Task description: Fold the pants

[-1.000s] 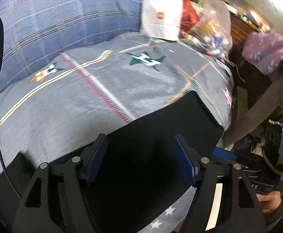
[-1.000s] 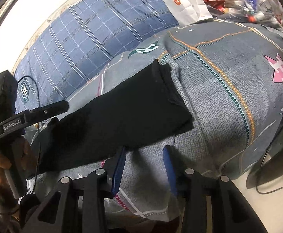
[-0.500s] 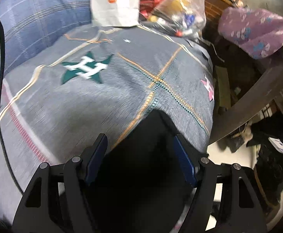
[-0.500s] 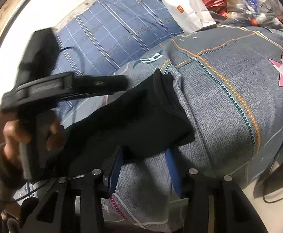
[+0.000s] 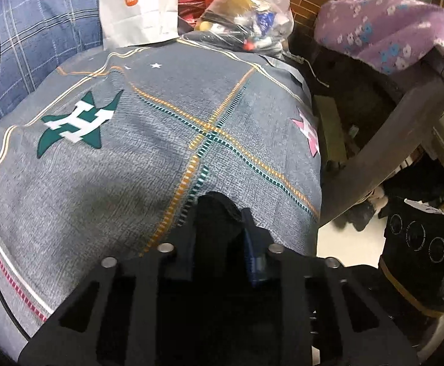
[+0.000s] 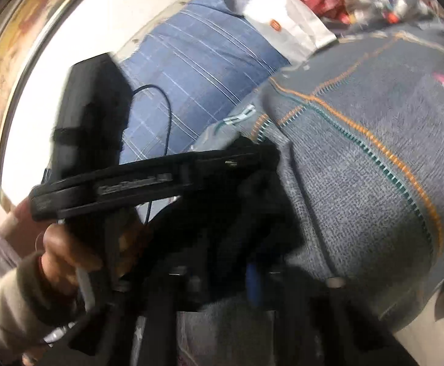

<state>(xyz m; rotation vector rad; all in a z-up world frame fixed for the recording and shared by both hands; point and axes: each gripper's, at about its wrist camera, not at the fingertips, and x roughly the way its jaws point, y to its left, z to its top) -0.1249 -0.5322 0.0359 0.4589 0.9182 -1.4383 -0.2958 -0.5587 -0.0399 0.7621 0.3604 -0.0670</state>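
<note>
The black pants (image 5: 215, 207) lie on a grey star-patterned bedspread (image 5: 115, 167). In the left wrist view my left gripper (image 5: 220, 231) has its jaws closing, and they pinch a bunched end of the black cloth between the pads. The right wrist view is blurred. There the pants (image 6: 252, 195) are gathered in a dark heap, and my right gripper (image 6: 225, 274) has its jaws closing with black fabric pressed against its blue pad (image 6: 253, 280). The left gripper (image 6: 252, 157), held by a hand (image 6: 66, 253), reaches across just above the heap.
A white paper bag (image 5: 138, 9) and a clear plastic bag of clutter (image 5: 246, 15) stand at the far end of the bed. A blue plaid cushion (image 5: 39, 30) lines the left. The bed edge drops to the floor on the right, beside a purple floral cloth (image 5: 389, 30).
My left gripper slid along the pants to their end and its jaws came together on the cloth. My right gripper's jaws also narrowed onto the fabric, and the cloth bunched up.
</note>
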